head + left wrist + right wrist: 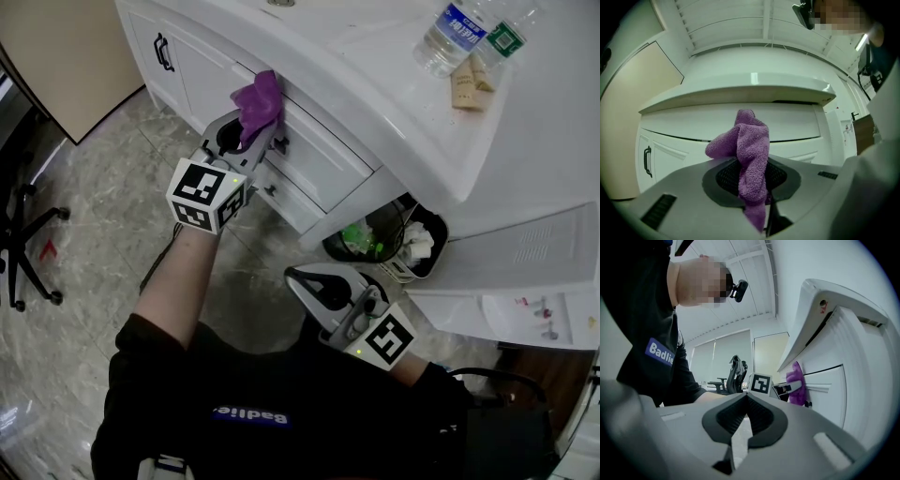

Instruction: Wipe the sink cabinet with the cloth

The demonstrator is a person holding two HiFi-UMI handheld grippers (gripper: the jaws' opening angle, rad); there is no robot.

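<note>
Jaws of my left gripper are clamped on the purple cloth, held against the sink cabinet drawer front under the worktop, while my right gripper hangs closed and empty.

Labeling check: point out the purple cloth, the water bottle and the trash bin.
purple cloth (259, 101), head view, bunched upper part.
water bottle (459, 23), head view, blue label.
trash bin (334, 251), head view, left rim.

Purple terry cloth tail hidden in left gripper (jaws clamped on it); clear plastic water bottle, far right, cropped.
</note>
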